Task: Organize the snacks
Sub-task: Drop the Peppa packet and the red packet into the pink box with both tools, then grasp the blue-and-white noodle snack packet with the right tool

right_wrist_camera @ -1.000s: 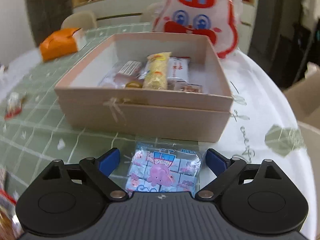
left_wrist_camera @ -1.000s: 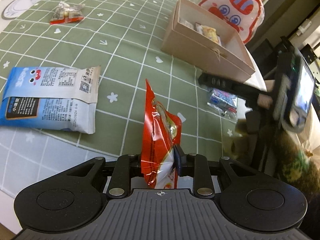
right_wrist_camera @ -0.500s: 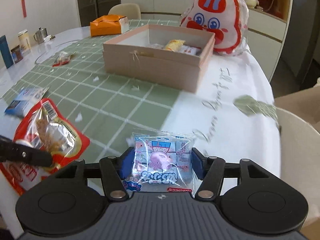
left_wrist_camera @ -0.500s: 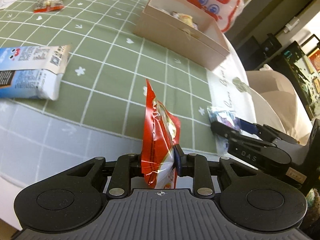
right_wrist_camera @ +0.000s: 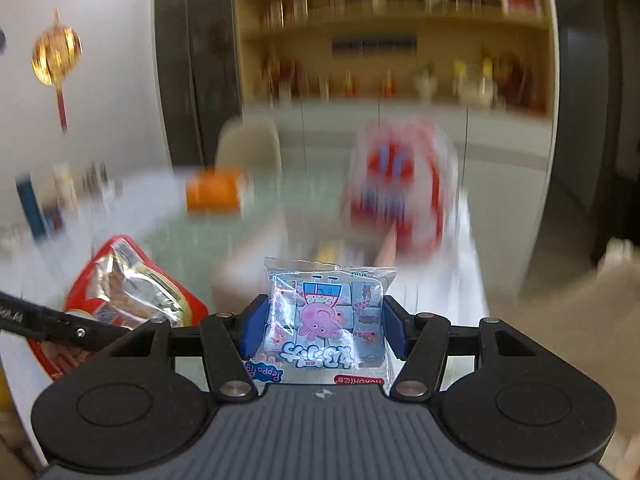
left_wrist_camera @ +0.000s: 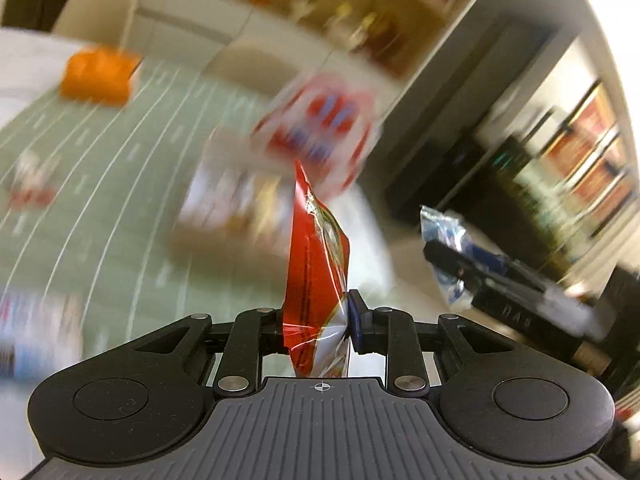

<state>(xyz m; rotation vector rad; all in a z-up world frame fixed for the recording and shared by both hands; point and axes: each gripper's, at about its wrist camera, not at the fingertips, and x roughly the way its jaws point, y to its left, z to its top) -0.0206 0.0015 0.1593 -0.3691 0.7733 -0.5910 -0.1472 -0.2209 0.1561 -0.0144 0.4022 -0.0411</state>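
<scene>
left gripper [left_wrist_camera: 318, 326] pinches red packet [left_wrist_camera: 316, 264] edge-on, long axis upright; right gripper [right_wrist_camera: 322, 330] clamps blue candy pack [right_wrist_camera: 326, 316], print upside down, both short of the box [left_wrist_camera: 224, 208].

A home dining room: clothed table [left_wrist_camera: 120, 208], chair [right_wrist_camera: 250, 148], wall shelving [right_wrist_camera: 400, 48] of ornaments.

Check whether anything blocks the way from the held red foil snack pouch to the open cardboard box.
Nothing visible does. The red foil snack pouch, pinched in the left gripper, points at the blurred open cardboard box with only air between.
</scene>
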